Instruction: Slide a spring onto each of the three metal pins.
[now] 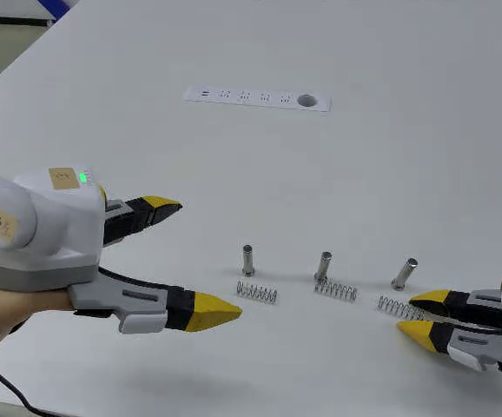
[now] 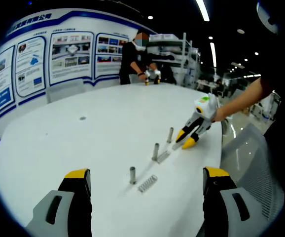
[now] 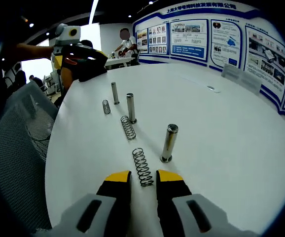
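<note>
The left tongs [image 1: 209, 257] gape wide, while the right tongs [image 3: 143, 177], narrow around the near end of the spring [image 3: 142, 165] lying on the counter [image 3: 221, 148] beside its pin [image 3: 169, 142], should pinch gently, keeping the bore clear.

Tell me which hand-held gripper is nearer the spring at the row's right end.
Right. The right hand-held gripper straddles one end of that spring; the left hand-held gripper hangs wide open beyond the leftmost pin.

near end of one spring [image 3: 141, 165] sits between the right gripper [image 3: 143, 177] fingertips, its pin [image 3: 169, 142] just right; other two springs [image 3: 127, 127] and pins [image 3: 130, 107] line up farther ahead.
</note>
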### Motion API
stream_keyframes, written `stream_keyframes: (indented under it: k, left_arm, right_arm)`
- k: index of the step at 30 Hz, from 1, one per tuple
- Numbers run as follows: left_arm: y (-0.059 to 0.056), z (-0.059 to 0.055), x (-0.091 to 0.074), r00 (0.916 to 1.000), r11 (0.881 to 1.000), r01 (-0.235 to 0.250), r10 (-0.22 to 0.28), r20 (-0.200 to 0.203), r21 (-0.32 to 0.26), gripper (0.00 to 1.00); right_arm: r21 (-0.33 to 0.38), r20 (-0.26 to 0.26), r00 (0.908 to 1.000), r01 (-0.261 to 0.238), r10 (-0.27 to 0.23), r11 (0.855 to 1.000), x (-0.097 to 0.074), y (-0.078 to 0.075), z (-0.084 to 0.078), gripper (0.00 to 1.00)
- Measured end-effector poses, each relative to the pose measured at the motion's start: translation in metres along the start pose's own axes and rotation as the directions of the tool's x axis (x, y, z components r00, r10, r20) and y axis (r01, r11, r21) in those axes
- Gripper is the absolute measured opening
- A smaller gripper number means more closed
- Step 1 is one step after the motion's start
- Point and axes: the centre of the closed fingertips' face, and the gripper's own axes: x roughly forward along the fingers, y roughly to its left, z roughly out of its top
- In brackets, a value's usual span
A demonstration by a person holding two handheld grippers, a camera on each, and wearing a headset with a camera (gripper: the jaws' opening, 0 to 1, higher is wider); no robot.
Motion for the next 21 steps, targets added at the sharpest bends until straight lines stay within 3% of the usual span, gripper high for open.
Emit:
stream_keyframes:
  k: [5, 14, 21]
  left_arm:
    - [0.001, -0.002, 0.000, 1.0000, 1.000, -0.009, 0.009, 0.001, -0.016, 0.96]
    - [0.001, 0.002, 0.000, 0.9999, 1.000, -0.012, 0.012, 0.005, -0.013, 0.96]
    - [-0.008, 0.003, 0.002, 1.0000, 1.000, 0.008, -0.008, 0.005, -0.006, 0.96]
  right_arm:
    - [0.008, 0.049, 0.9986, -0.021, 0.021, 1.000, 0.002, 0.002, -0.001, 0.13]
    - [-0.020, 0.046, 0.9987, -0.019, 0.020, 1.000, 0.002, 0.004, 0.000, 0.11]
    - [0.015, 0.028, 0.9996, 0.007, -0.007, 1.000, 0.001, 0.012, 0.005, 0.10]
